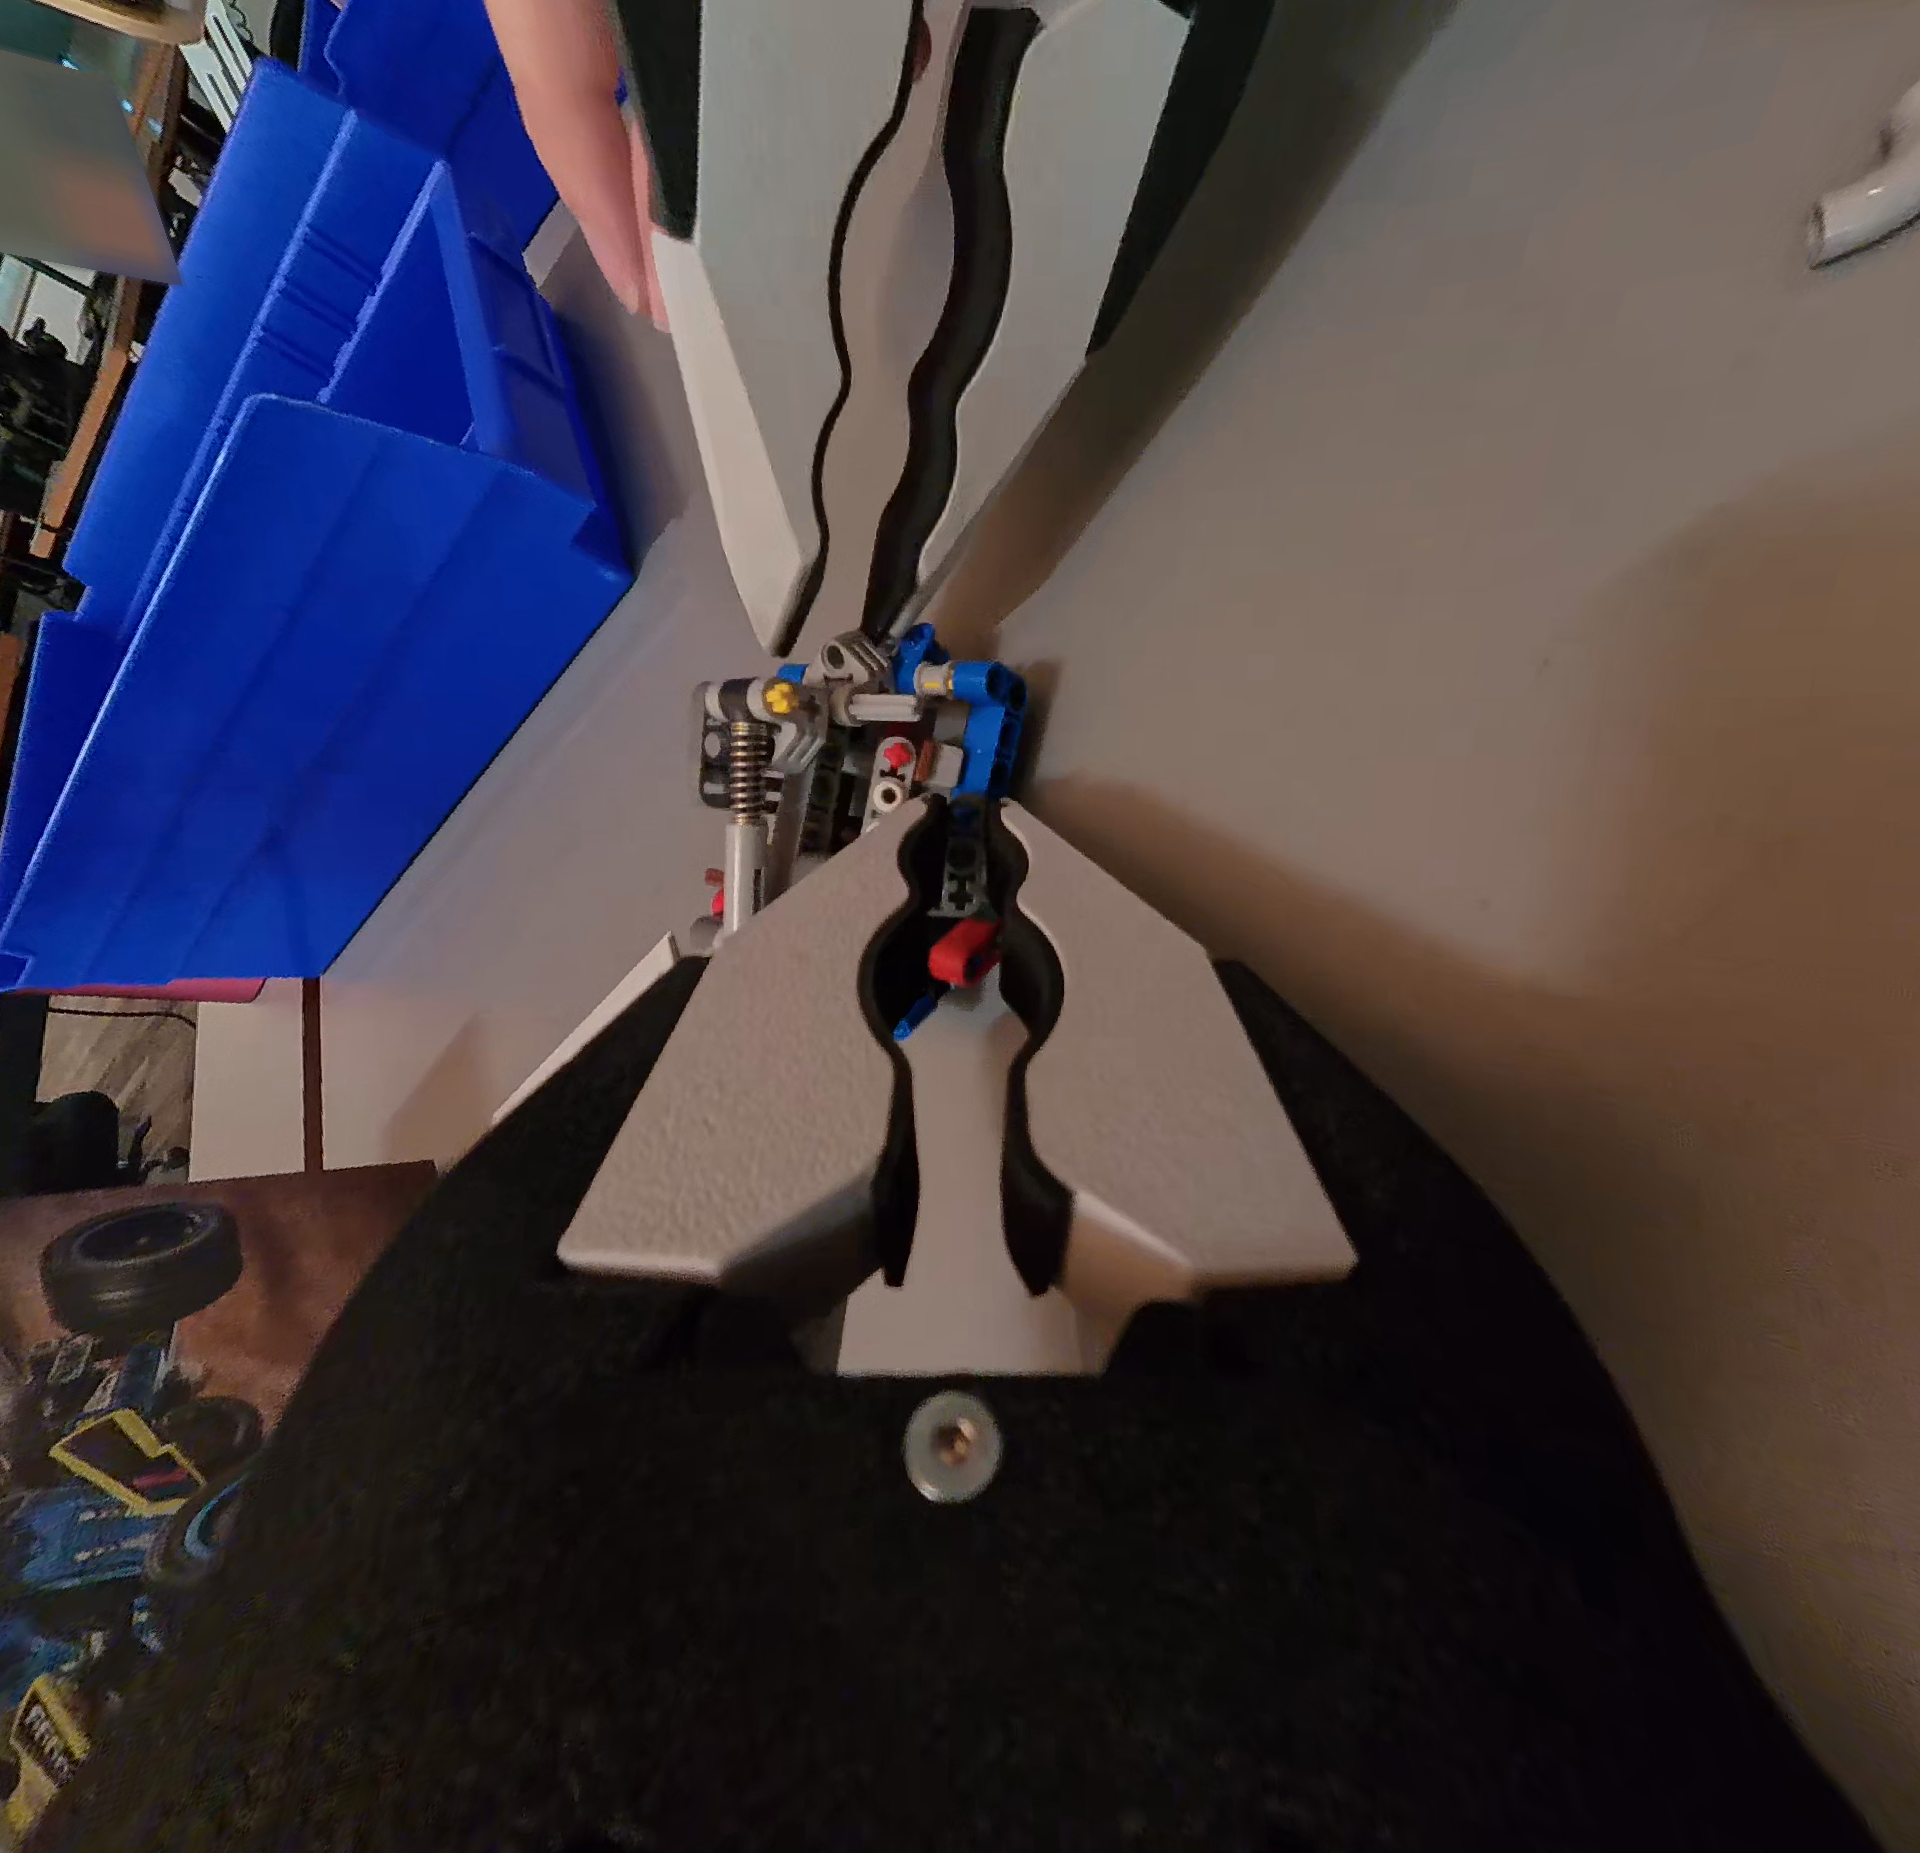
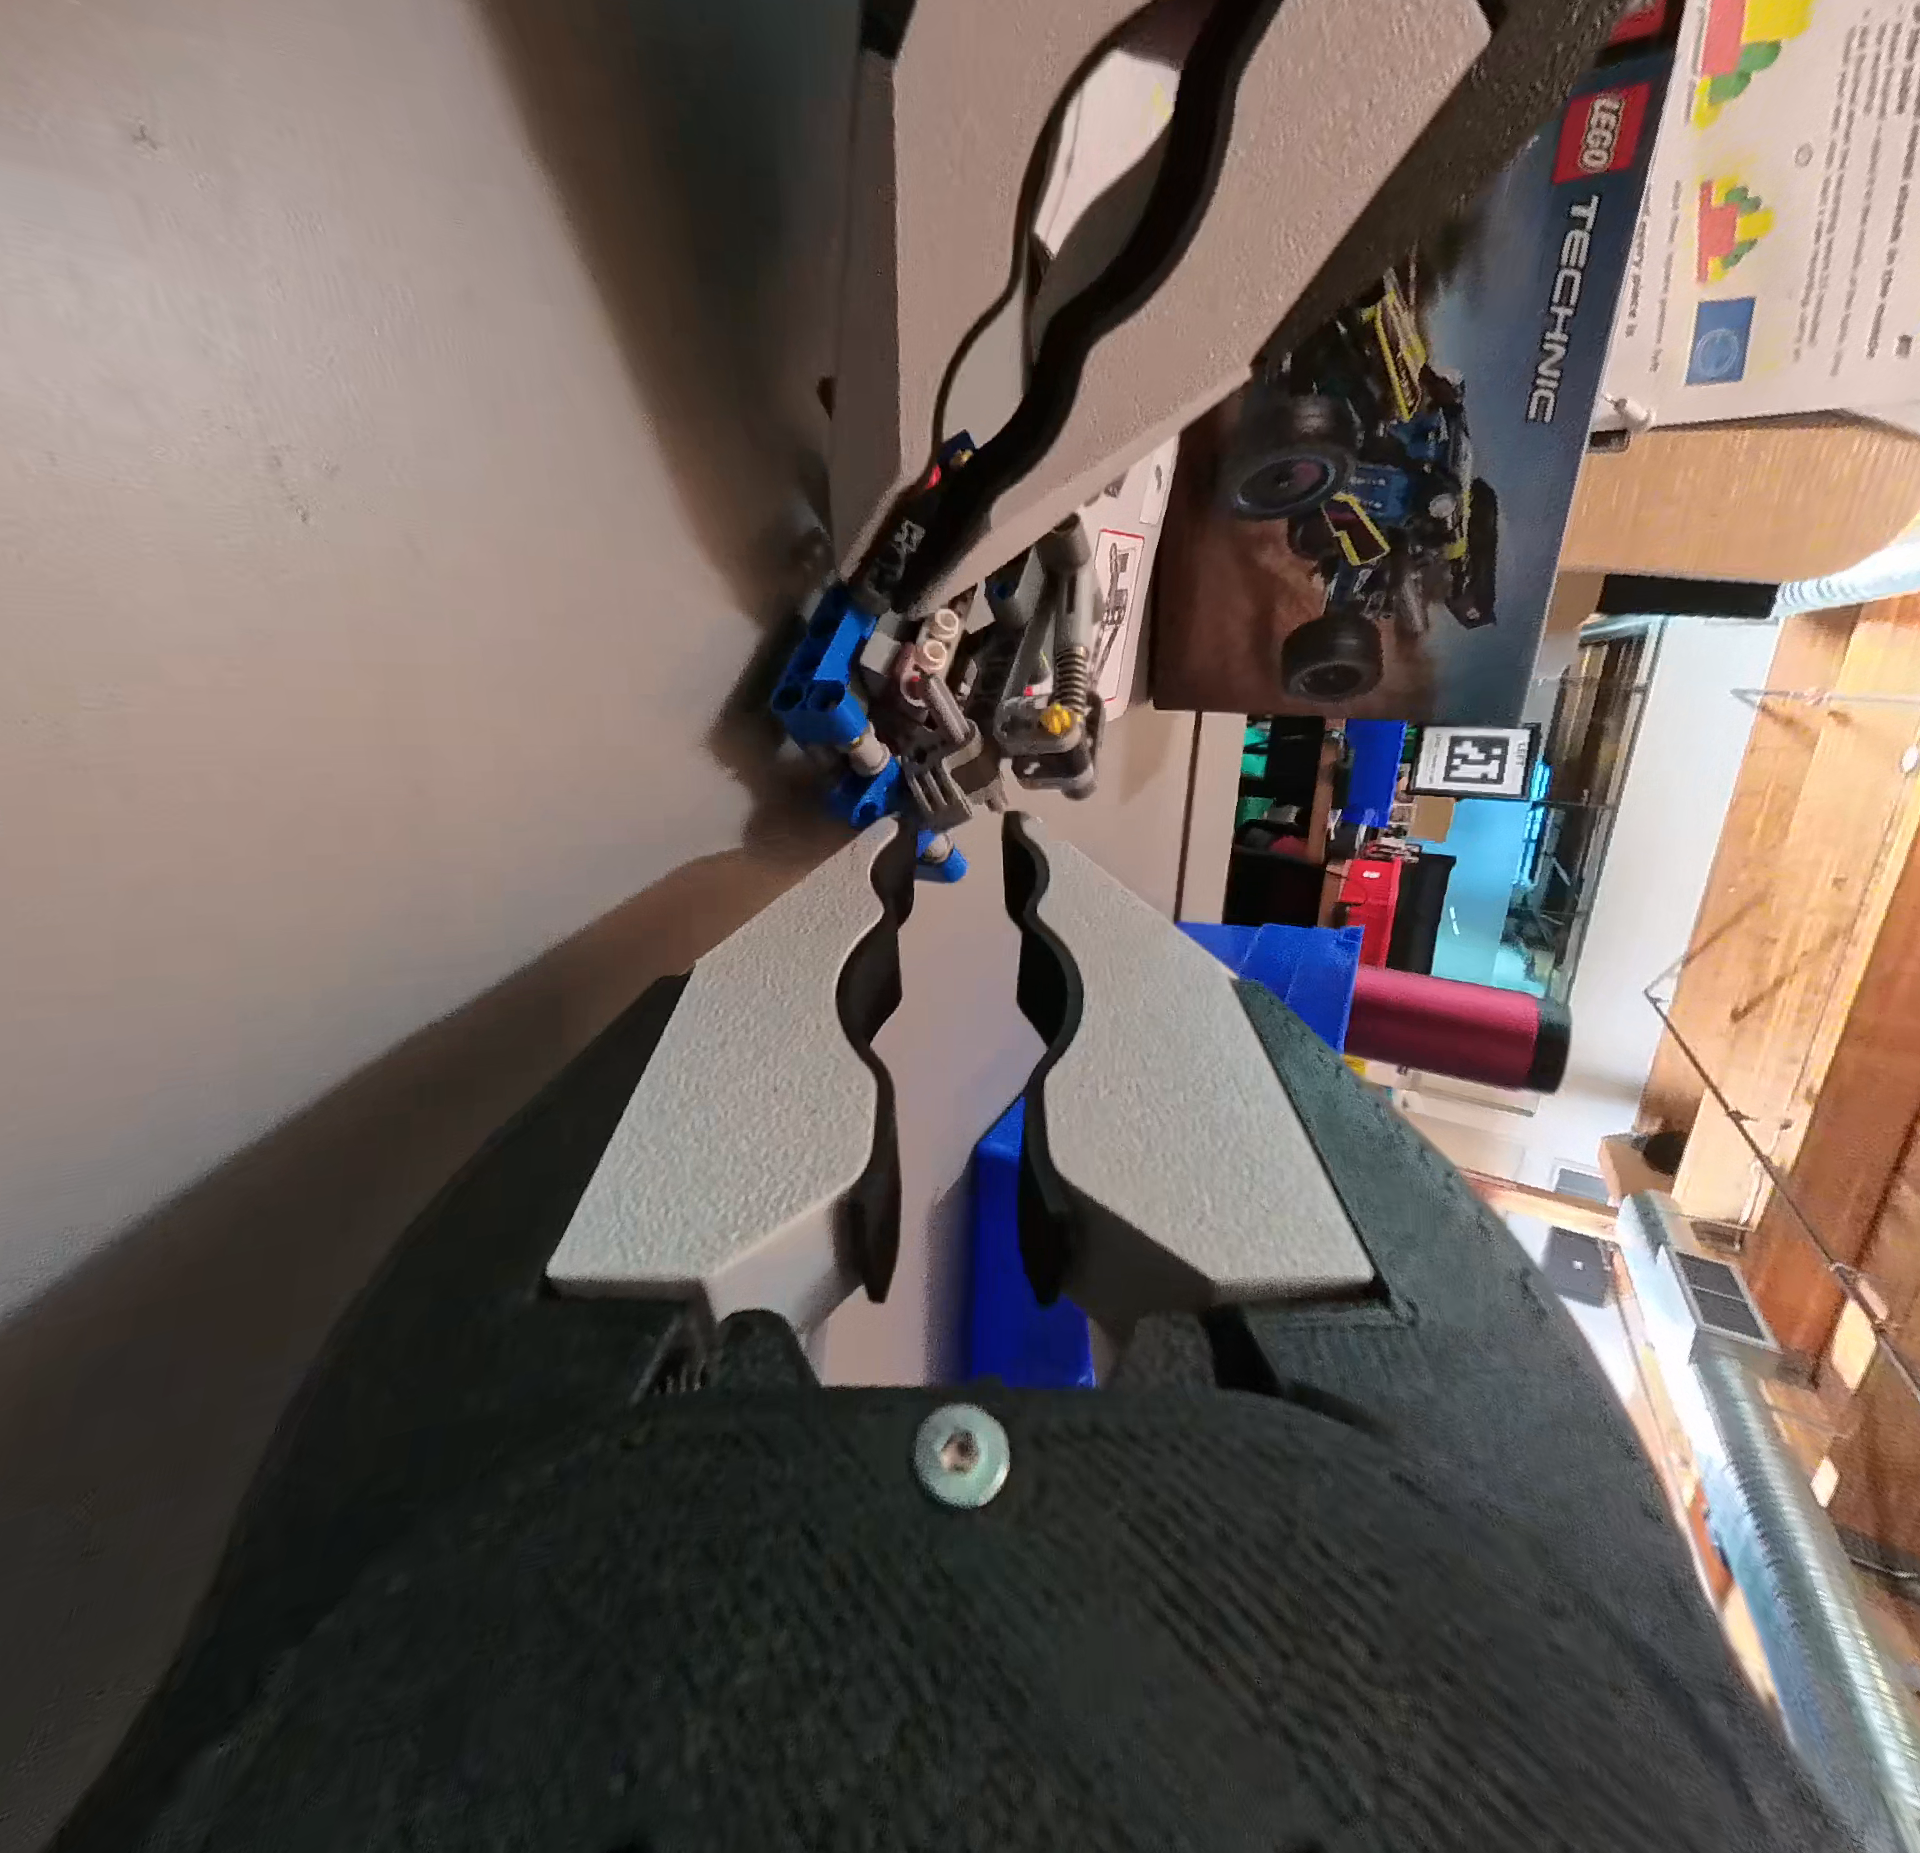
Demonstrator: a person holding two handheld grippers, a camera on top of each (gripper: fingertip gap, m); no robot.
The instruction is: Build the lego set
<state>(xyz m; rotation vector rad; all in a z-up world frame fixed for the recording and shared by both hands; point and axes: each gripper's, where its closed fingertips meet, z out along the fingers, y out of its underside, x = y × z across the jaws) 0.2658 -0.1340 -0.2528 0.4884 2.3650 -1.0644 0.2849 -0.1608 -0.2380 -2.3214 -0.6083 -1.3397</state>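
A small building-brick assembly [image 1: 883, 733] of blue and grey beams with a metal spring strut sits just above the pale table [image 1: 1455, 556]. My left gripper [image 1: 961, 816] is shut on it, its pads pressing a dark grey beam at the near end. The right wrist view shows the same assembly [image 2: 914, 691] with the left gripper [image 2: 914, 556] clamped on it from above. My right gripper [image 2: 954, 832] is open, its tips just short of the assembly's grey connector and a blue pin [image 2: 935, 863]. It also shows in the left wrist view [image 1: 831, 629], reaching in from the far side.
Blue plastic bins [image 1: 312, 556] stand to the left, also seen in the right wrist view [image 2: 1288, 962]. A printed toy box [image 2: 1403, 515] stands behind the assembly. A maroon cylinder [image 2: 1444, 1024] lies beyond the bins. A person's hand [image 1: 582, 120] is beside the right gripper. My right fingertips sit around 4 centimeters from my left ones.
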